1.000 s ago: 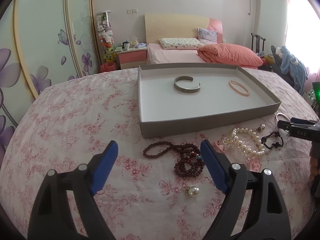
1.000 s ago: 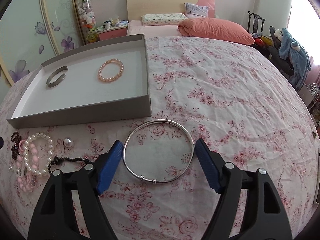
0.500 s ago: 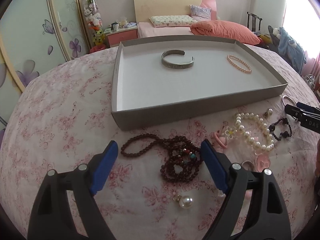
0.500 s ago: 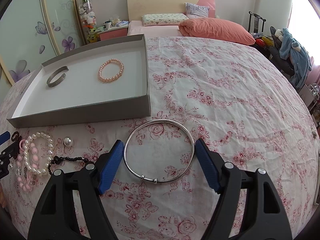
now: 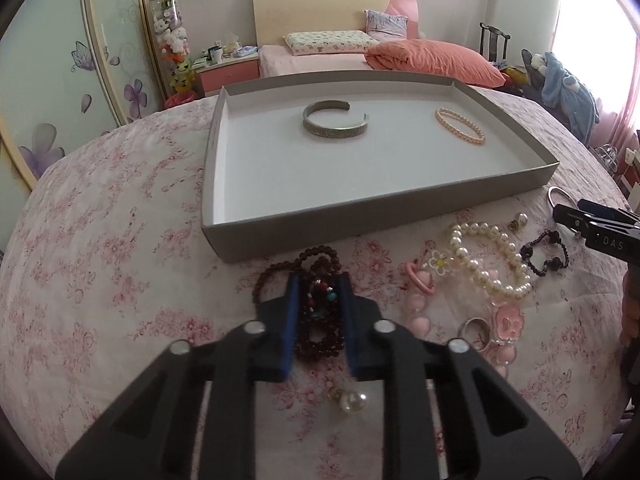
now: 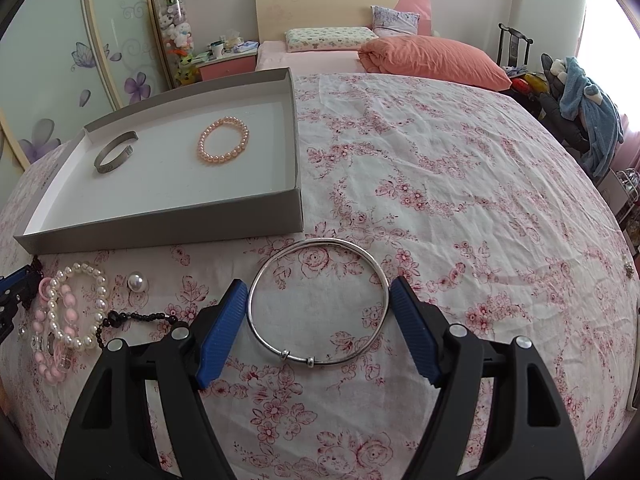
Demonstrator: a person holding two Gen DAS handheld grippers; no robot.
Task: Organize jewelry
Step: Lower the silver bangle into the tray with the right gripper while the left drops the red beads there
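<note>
Two pieces already lie in the tray [image 5: 360, 216], seen from the left wrist: a metal cuff [image 5: 335, 119] and a peach bead bracelet [image 5: 460, 131], well apart from each other, I think so that they do not tangle. The tray sits on the flowered bedspread [image 5: 100, 240] with its near wall just beyond the loose jewelry, so each piece has only a short way to go. The left gripper [image 5: 319, 300] is closing at this moment, and the heap of dark red beads [image 5: 320, 316] is between its blue pads; they appear to press the heap from both sides, gathering the loose string into one bunch that can be lifted together. Part of the string loops out to the left of the jaws. To the right lie a white pearl bracelet [image 5: 492, 256], a pink charm bracelet [image 5: 420, 304] and a black bead bracelet [image 5: 544, 254], still waiting. From the right wrist, the right gripper [image 6: 318, 316] stands wide open around a thin silver bangle [image 6: 318, 300] which lies flat on the bedspread. The left pad is just beside the ring and the right pad is at its edge; I cannot tell if it touches. It seems the jaws are placed there to grip the bangle across its width, but it is not lifted.
</note>
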